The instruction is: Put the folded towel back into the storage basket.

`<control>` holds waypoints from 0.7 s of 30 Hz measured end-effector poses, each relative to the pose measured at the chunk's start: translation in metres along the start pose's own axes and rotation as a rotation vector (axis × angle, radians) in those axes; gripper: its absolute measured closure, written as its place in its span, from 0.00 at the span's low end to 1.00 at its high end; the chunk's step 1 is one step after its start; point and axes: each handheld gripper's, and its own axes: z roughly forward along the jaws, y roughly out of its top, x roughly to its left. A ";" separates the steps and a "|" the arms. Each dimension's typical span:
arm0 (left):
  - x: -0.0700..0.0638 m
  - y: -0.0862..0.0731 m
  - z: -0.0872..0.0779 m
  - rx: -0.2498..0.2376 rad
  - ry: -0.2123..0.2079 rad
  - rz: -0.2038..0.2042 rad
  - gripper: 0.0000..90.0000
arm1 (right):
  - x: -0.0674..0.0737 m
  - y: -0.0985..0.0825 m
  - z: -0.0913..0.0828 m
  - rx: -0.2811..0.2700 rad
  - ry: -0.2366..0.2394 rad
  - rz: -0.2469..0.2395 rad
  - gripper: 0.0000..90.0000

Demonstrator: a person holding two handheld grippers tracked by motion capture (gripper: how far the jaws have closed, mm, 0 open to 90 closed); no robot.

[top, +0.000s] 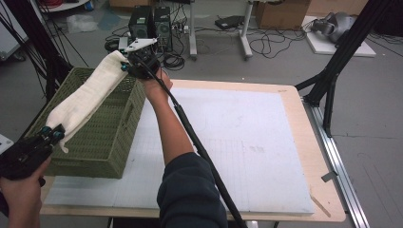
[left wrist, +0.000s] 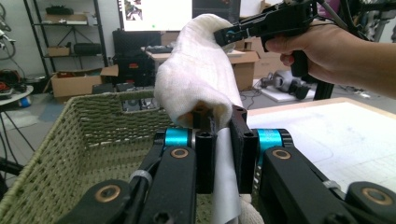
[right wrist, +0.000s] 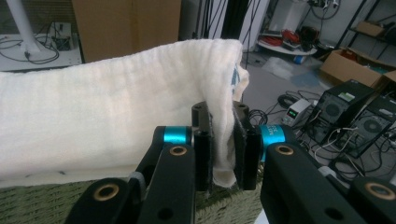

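Above the green woven basket (top: 102,128), at the left edge of the tabletop (top: 294,142), a cream towel (top: 88,97) hangs stretched between two grippers. One end is pinched in the left gripper (top: 52,134), near the basket's front corner, its fingers (left wrist: 205,154) clamped on the cloth. The other end is pinched in the right gripper (top: 127,64), over the basket's far corner, its fingers (right wrist: 203,154) likewise closed on the fabric edge.

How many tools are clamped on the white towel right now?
2: the left tool grips the white towel at its near end, the right tool at its far end, above the green basket.
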 end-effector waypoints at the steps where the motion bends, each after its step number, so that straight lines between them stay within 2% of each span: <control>1: 0.001 0.000 0.000 0.002 0.003 0.003 0.92 | 0.000 0.000 0.000 0.000 0.000 0.000 0.90; 12: 0.008 -0.003 -0.003 0.014 0.025 -0.015 0.92 | 0.008 -0.001 0.031 0.032 0.012 0.002 0.90; 16: 0.011 -0.005 -0.003 0.028 0.037 -0.033 0.91 | 0.012 0.000 0.045 0.045 0.013 0.007 0.90; 17: 0.012 -0.006 -0.002 0.038 0.044 -0.036 0.90 | 0.015 0.000 0.053 0.049 0.019 0.010 0.90; 18: 0.013 -0.007 -0.002 0.048 0.043 -0.043 0.90 | 0.015 0.000 0.053 0.049 0.019 0.010 0.90; 19: 0.015 -0.008 -0.001 0.063 0.042 -0.055 0.87 | 0.015 -0.001 0.058 0.055 0.030 0.018 0.88; 20: 0.017 -0.008 0.000 0.079 0.053 -0.073 0.77 | 0.017 -0.003 0.064 0.072 0.038 0.027 0.81; 21: 0.020 -0.007 -0.001 0.090 0.077 -0.103 0.60 | 0.019 -0.006 0.069 0.086 -0.002 0.022 0.64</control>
